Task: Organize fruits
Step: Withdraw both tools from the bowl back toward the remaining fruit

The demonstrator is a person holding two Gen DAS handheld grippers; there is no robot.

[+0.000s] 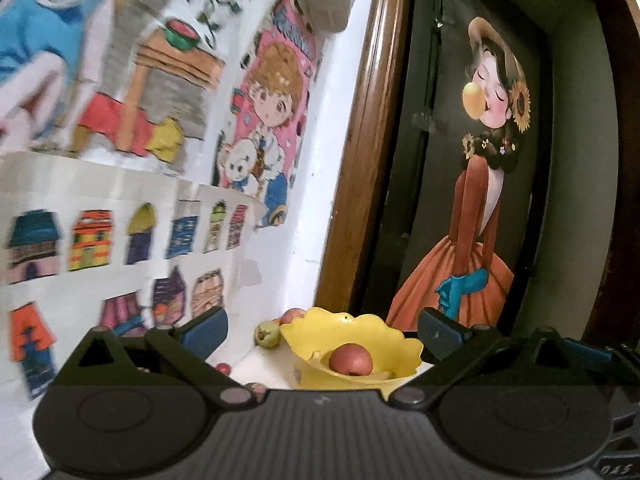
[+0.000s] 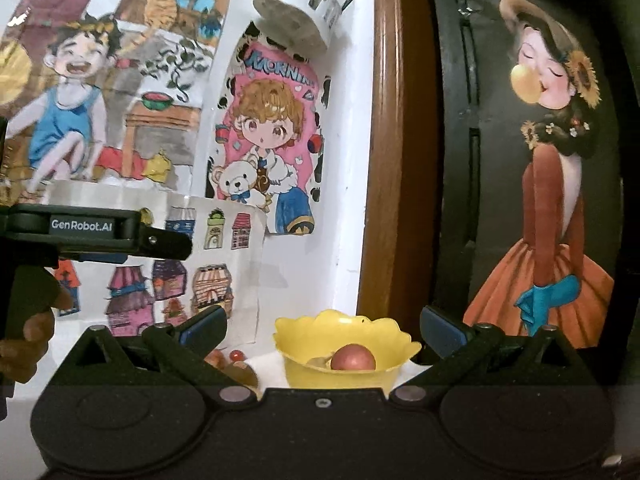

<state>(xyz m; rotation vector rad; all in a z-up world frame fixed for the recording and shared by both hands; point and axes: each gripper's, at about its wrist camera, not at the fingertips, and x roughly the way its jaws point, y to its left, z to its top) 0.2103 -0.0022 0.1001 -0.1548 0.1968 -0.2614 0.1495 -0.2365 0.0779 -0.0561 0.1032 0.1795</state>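
Coloured drawings (image 2: pixel 132 92) are covering the white wall behind a pale tabletop (image 1: pixel 264 364), and a framed picture of a girl in an orange dress (image 1: pixel 476 216) is leaning at the right. A yellow scalloped bowl (image 1: pixel 404 346) is standing on that surface with one red apple (image 1: pixel 351 359) lying inside it. Behind the bowl's left rim a green fruit (image 1: pixel 267 333) and another reddish fruit (image 1: pixel 292 314) are waiting on the table, and small red fruits (image 2: pixel 236 356) are sitting lower left, partly hidden by the tool body. The left gripper (image 1: pixel 322 330) and the right gripper (image 2: pixel 322 326) are both hanging back with their jaws spread wide and gripping nothing — the bowl is showing between the fingertips in each view, well apart from them. Gathering seems to be under way, one fruit in, several still loose. The next move is likely calling for one gripper to be reaching past the bowl's left side, lowering around a loose fruit — the green one is looking easiest — and closing gently on it.
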